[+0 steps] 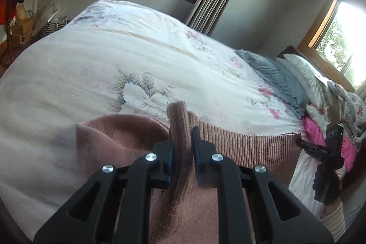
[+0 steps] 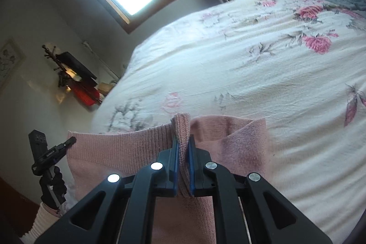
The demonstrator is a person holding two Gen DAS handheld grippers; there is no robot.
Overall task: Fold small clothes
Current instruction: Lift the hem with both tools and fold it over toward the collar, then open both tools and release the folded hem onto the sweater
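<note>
The pink sweater (image 1: pixel 128 143) lies on the bed (image 1: pixel 114 56), its ribbed hem (image 1: pixel 247 145) stretched straight from 9 to 3 o'clock between both tools. The left hand-held gripper (image 1: pixel 181 148) pinches a bunched fold of hem pointing up toward 12 o'clock. The right hand-held gripper (image 2: pixel 182 152) pinches another upright fold of the hem.

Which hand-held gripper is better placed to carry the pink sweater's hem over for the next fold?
Neither clearly: the left hand-held gripper and right hand-held gripper are each shut on a pinch of the pink sweater along its ribbed hem. Moving both together seems best.
</note>
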